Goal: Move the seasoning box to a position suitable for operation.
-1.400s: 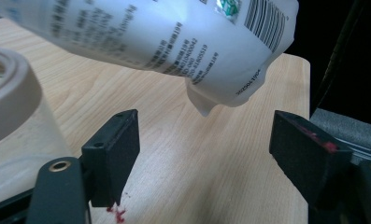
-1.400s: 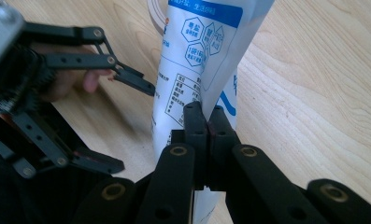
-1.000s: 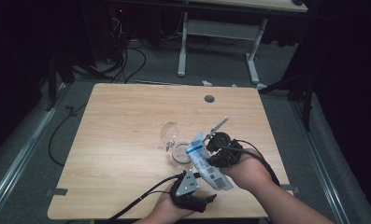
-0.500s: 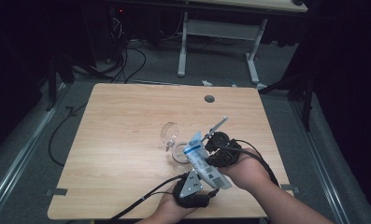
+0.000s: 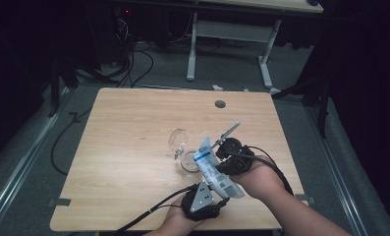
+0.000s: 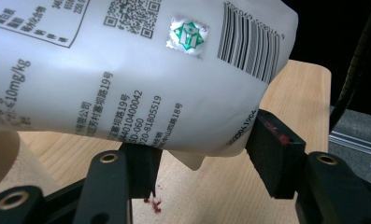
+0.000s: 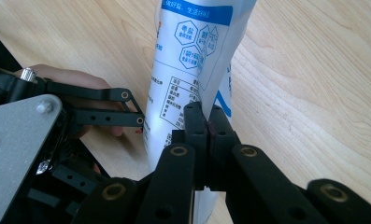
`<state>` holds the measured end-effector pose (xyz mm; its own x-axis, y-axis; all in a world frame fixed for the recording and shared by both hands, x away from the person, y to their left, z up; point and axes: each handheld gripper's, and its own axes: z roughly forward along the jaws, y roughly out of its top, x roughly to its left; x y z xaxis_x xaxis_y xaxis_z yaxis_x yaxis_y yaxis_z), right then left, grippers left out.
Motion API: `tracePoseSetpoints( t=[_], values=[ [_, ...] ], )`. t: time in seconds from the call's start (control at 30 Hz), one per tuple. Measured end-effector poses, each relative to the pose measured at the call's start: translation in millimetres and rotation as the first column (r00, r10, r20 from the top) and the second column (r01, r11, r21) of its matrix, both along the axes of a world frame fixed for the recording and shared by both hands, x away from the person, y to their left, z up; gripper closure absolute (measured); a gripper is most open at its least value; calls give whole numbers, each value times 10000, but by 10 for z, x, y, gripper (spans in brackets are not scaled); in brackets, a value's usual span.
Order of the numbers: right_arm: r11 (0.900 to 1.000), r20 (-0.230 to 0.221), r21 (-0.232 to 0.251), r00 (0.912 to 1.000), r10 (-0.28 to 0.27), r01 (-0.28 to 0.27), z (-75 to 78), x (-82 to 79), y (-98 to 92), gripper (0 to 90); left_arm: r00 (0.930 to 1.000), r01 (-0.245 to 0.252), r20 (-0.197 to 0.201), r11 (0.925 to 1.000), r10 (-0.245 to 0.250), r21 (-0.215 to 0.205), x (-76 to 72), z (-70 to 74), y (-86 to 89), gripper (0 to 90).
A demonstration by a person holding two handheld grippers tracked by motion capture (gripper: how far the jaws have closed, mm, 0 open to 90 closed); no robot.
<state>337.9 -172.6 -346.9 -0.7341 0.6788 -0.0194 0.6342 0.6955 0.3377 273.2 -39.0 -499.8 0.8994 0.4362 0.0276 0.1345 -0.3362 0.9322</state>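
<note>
The right tongs [image 5: 217, 156] are clamped flat on a fold of the white pouch [image 5: 213, 167]; in the right gripper view the jaws meet with the film pinched between them [image 7: 206, 133].

The pouch hangs off the bench [image 5: 133, 147], above its 5 o'clock corner. In the high view its long axis runs from 11 o'clock, over a glass jar [image 5: 188, 160], down to 5 o'clock at the person's edge. The jar's lid [image 5: 179, 139] lies just beside the jar, at its 11 o'clock.

The left tongs [image 5: 217, 194] sit at the pouch's lower end, at 6 o'clock from the right tongs. Their jaws have just been closing with that end of the pouch [image 6: 141, 79] between them. In the left gripper view the right pad [image 6: 274, 156] stands just beside the sealed corner and the left pad [image 6: 143, 170] lies under the belly; whether either presses yet cannot be told, so they are judged open around it.

Judgement: the left hand is the nearer to the free end. The coming grip turns on that end lying straight between the left jaws.

Red specks [image 6: 153, 203] mark the bench below.
</note>
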Motion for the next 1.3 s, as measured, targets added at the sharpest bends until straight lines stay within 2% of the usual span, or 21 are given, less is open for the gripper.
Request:
tracePoseSetpoints(
  t=[0.13,0.4,1.3],
  values=[
    [10000,-7,-35,10000,-45,45,-3,15,18,900,10000,-44,-56,10000,44,30,-6,7,10,478],
    [10000,-29,-73,10000,55,-55,-25,48,67,900,9999,-60,144,9999,59,84,-19,-11,29,473],
    [9995,239,-196,9994,240,-236,53,114,133,900,9993,-91,372,10000,90,20,-19,80,55,478]
  ],
)
